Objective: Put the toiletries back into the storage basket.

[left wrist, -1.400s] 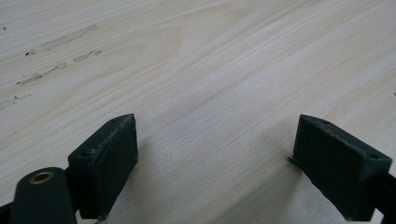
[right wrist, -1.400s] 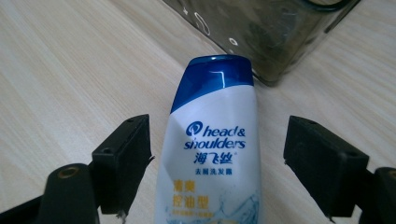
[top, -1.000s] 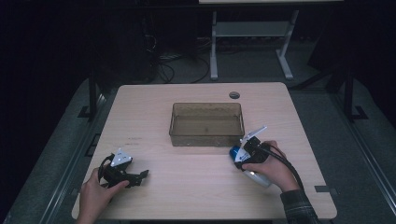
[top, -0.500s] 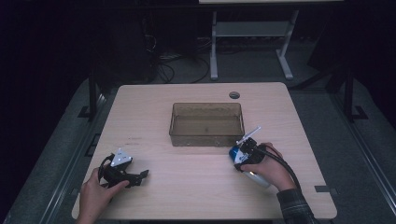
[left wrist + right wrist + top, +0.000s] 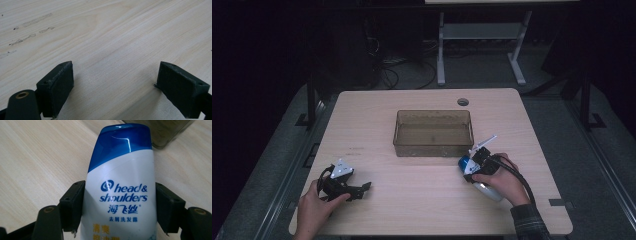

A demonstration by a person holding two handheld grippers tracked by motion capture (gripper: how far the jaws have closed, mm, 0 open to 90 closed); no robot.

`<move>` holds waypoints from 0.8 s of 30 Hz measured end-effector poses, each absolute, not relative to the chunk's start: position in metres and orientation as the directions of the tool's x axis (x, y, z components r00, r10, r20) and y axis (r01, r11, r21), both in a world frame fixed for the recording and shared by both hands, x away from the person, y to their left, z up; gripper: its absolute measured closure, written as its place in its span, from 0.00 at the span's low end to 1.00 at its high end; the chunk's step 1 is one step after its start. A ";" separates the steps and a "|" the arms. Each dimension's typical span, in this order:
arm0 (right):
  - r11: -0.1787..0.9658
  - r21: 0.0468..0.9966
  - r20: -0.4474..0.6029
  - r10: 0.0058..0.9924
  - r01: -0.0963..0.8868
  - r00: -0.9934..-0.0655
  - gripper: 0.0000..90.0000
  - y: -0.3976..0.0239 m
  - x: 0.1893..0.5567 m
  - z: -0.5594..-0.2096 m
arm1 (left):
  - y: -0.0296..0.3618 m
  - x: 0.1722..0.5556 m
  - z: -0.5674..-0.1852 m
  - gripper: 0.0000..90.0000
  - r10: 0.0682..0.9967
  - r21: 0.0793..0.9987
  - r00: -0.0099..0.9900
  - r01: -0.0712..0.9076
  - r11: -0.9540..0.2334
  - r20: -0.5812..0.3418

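Right tongs [image 5: 120, 202], jaws just closing, clamp a white blue-capped plastic shampoo bottle [image 5: 120, 182] lying on the pale wooden worktop [image 5: 422, 185]; left tongs [image 5: 115, 87] gape wide, empty.

The shampoo bottle [image 5: 120, 187] runs off the bottom edge of the right gripper view, so its lower label is cut off, and in the high view the hand [image 5: 499, 182] covers most of it. The brown tub [image 5: 160, 132] is cut by the top edge there (one corner visible). Its contents are too dim to tell.
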State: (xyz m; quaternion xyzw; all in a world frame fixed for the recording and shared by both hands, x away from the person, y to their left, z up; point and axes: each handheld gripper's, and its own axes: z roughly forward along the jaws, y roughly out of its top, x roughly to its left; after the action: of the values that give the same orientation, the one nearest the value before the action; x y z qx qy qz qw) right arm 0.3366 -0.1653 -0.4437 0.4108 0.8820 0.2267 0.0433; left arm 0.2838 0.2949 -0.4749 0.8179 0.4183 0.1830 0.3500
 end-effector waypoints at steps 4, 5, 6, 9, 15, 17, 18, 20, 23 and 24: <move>0.537 0.467 0.123 0.747 0.702 -0.653 0.36 -0.170 0.334 -0.440 | 0.295 0.284 -0.475 0.14 0.813 0.727 0.583 0.555 -0.404 0.006; 0.529 0.477 0.130 0.747 0.702 -0.652 0.36 -0.172 0.333 -0.439 | 0.295 0.284 -0.475 0.14 0.812 0.727 0.583 0.555 -0.404 0.006; 0.520 0.485 0.134 0.751 0.703 -0.647 0.36 -0.174 0.332 -0.438 | 0.295 0.284 -0.475 0.14 0.813 0.728 0.583 0.555 -0.404 0.006; 0.492 0.514 0.142 0.759 0.702 -0.636 0.36 -0.179 0.329 -0.434 | 0.295 0.284 -0.475 0.14 0.813 0.728 0.583 0.555 -0.404 0.007; 0.446 0.571 0.160 0.763 0.690 -0.626 0.36 -0.189 0.321 -0.428 | 0.295 0.284 -0.475 0.14 0.813 0.728 0.583 0.554 -0.404 0.007; 0.432 0.585 0.164 0.766 0.686 -0.622 0.36 -0.191 0.319 -0.426 | 0.295 0.284 -0.475 0.14 0.813 0.728 0.583 0.555 -0.404 0.007; 0.424 0.590 0.165 0.769 0.687 -0.617 0.36 -0.192 0.317 -0.425 | 0.295 0.284 -0.475 0.14 0.813 0.728 0.583 0.554 -0.404 0.007; 0.405 0.610 0.170 0.772 0.681 -0.612 0.36 -0.195 0.315 -0.424 | 0.295 0.284 -0.475 0.14 0.813 0.728 0.583 0.554 -0.404 0.007; 0.378 0.637 0.180 0.775 0.672 -0.606 0.36 -0.201 0.311 -0.421 | 0.295 0.284 -0.475 0.14 0.813 0.728 0.583 0.555 -0.404 0.007; 0.370 0.647 0.180 0.775 0.667 -0.605 0.36 -0.203 0.310 -0.420 | 0.295 0.284 -0.475 0.14 0.813 0.728 0.583 0.554 -0.404 0.007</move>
State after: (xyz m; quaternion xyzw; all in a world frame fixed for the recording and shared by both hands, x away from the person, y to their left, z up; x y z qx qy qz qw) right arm 0.3097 -0.2030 -0.4200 0.4374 0.8241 0.3516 0.0773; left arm 0.2838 0.2948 -0.4751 0.8174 0.4181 0.1837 0.3512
